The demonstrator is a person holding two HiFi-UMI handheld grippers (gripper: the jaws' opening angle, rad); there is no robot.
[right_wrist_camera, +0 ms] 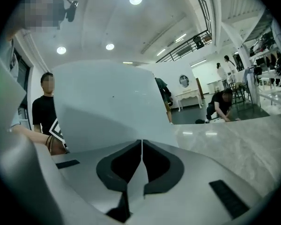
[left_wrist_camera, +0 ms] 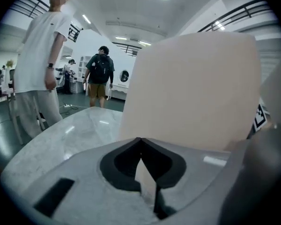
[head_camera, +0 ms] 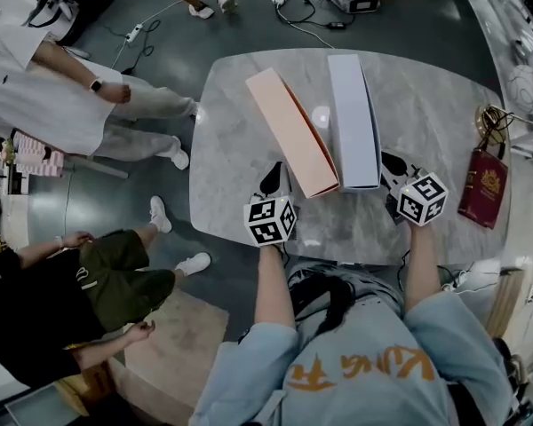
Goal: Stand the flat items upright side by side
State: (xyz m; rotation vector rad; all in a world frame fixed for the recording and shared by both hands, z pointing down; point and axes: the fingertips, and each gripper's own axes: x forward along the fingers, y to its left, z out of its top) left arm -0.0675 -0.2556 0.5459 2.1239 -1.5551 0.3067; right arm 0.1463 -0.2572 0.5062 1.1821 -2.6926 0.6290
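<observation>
**A:** Where do the two flat items stand?

**B:** Both are up on their long edges on the marble counter [head_camera: 426, 105], side by side in the middle of the head view. The pink flat item [head_camera: 289, 127] slants toward the upper left. The grey flat item [head_camera: 351, 118] is just right of it and runs almost straight up the frame. Their near ends come close together; I can't tell whether they touch.

**A:** And the tools?

**B:** The left tool [head_camera: 278, 177] meets the pink one's near end at lower centre. Its jaws are pinched on a thin pink edge, and the pink face rises right behind them. The right tool [head_camera: 386, 164] comes in from the lower right at the grey one's near end and is clamped on that item's thin grey edge.

**A:** Anything else?

**B:** A dark red booklet [head_camera: 484, 185] lies at the counter's right edge, well apart from both.
</observation>
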